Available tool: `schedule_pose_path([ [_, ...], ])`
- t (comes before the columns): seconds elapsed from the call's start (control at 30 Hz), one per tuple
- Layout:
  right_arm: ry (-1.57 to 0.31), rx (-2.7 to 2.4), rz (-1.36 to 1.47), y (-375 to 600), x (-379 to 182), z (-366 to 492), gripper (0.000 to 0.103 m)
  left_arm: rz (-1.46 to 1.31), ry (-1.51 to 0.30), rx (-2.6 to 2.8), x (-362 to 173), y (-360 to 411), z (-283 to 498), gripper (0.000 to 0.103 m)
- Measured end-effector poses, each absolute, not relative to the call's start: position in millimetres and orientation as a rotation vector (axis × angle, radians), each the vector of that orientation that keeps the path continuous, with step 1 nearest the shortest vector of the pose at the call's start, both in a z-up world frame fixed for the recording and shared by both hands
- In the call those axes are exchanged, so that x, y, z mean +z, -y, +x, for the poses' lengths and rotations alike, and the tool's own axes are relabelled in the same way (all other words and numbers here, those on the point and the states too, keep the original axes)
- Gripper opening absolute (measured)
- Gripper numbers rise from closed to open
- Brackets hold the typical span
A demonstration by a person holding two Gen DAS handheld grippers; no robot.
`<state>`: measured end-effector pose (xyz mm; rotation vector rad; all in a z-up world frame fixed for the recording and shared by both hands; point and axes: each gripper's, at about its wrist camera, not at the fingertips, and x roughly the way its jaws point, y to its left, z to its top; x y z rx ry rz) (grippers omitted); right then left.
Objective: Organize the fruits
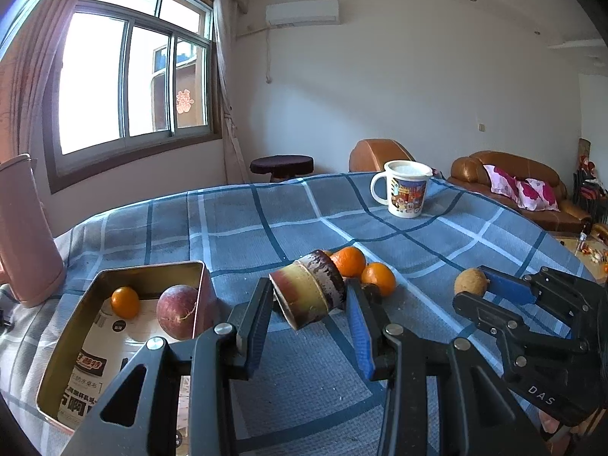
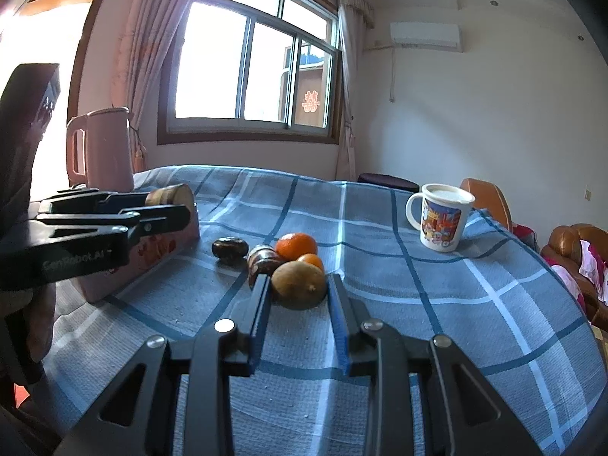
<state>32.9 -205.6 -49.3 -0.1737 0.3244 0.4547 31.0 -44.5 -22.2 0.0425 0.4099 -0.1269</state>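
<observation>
Tin [image 1: 68, 345] cut off; cane piece [image 1: 309, 290] hides mandarins [image 1: 351, 262].

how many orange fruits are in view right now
3. One small orange fruit lies inside the tin, beside the reddish fruit. Two oranges lie on the blue checked cloth: the larger orange and the smaller orange beside it. Others may be hidden.

pink kettle [image 1: 26, 235] cut by the left edge; tin [image 1: 125, 277] label partly hidden.

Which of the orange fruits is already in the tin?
The small orange fruit beside the reddish fruit inside the tin; two others lie on the tablecloth.
</observation>
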Motion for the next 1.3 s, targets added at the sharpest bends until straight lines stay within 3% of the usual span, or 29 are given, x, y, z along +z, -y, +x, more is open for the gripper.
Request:
schedule_pose_path([
  [1.3, -0.243, 0.489, -0.169, 208, -44, 20, 0.033, 0.030, -0.326, -0.060, -16, 39, 11, 0.040],
])
